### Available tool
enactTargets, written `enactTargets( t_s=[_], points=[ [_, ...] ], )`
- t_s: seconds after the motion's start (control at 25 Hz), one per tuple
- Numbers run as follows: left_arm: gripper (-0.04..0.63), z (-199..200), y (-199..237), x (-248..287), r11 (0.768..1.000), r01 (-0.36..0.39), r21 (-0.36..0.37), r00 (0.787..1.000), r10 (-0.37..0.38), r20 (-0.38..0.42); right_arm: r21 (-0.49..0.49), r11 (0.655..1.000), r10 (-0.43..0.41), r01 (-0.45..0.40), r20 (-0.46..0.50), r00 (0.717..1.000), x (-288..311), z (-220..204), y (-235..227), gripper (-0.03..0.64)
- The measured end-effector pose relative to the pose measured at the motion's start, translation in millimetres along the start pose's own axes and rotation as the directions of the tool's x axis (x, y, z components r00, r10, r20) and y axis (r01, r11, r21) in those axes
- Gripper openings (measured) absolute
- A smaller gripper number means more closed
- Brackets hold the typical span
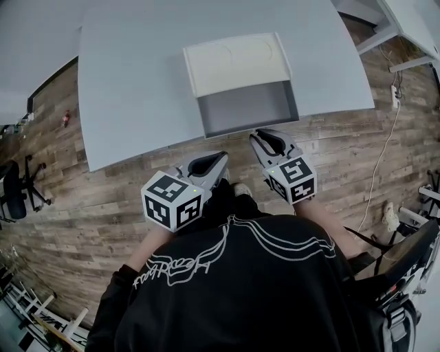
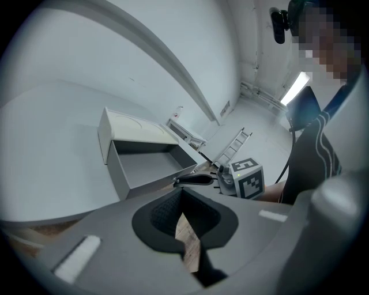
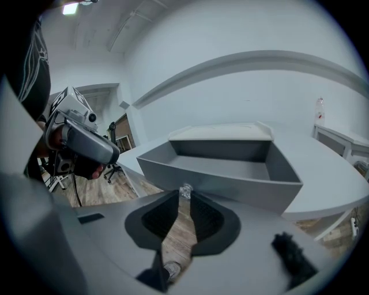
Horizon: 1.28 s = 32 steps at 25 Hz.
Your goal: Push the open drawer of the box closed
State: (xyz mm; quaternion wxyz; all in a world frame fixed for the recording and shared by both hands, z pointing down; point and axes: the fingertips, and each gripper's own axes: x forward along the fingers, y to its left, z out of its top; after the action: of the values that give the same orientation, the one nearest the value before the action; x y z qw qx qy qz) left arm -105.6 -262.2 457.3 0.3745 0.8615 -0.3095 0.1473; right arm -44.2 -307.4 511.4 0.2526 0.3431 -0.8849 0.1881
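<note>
box (image 1: pixel 237 63) sitting near the table's (image 1: pixel 130 89) front edge, drawer (image 1: pixel 247 106) sticking out open, left gripper (image 1: pixel 223 157) and right gripper (image 1: pixel 256 137) hovering just off that edge, both jaws clenched on nothing

The box (image 1: pixel 237 63) sits on the counter (image 1: pixel 130 89), right of the counter's middle and close to its near edge. The drawer (image 1: pixel 247 108) stands pulled out of the box toward the person, its front reaching about to that edge. A small knob (image 3: pixel 185 191) sits on the drawer front.

Both tools hang over the floor (image 1: pixel 89 206), before the counter. The right tool (image 1: pixel 267 137) is just before the drawer front. The left tool (image 1: pixel 221 158) is further left and nearer the person.

On the floor, a chair (image 1: pixel 14 189) stands at the far left and a cable (image 1: pixel 385 158) runs along the right. Another table (image 1: pixel 412 20) is at the far right, behind.
</note>
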Motion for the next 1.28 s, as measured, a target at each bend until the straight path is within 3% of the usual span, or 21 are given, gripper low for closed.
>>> enactTargets(
  t_s=[1.28],
  points=[
    [0.006,43.3,60.2,1.0,1.0,0.024,-0.021,1.0,-0.024,0.008,0.058,0.995,-0.079,0.081,-0.04,0.996,51.1,51.8,-48.2,0.071]
  ],
)
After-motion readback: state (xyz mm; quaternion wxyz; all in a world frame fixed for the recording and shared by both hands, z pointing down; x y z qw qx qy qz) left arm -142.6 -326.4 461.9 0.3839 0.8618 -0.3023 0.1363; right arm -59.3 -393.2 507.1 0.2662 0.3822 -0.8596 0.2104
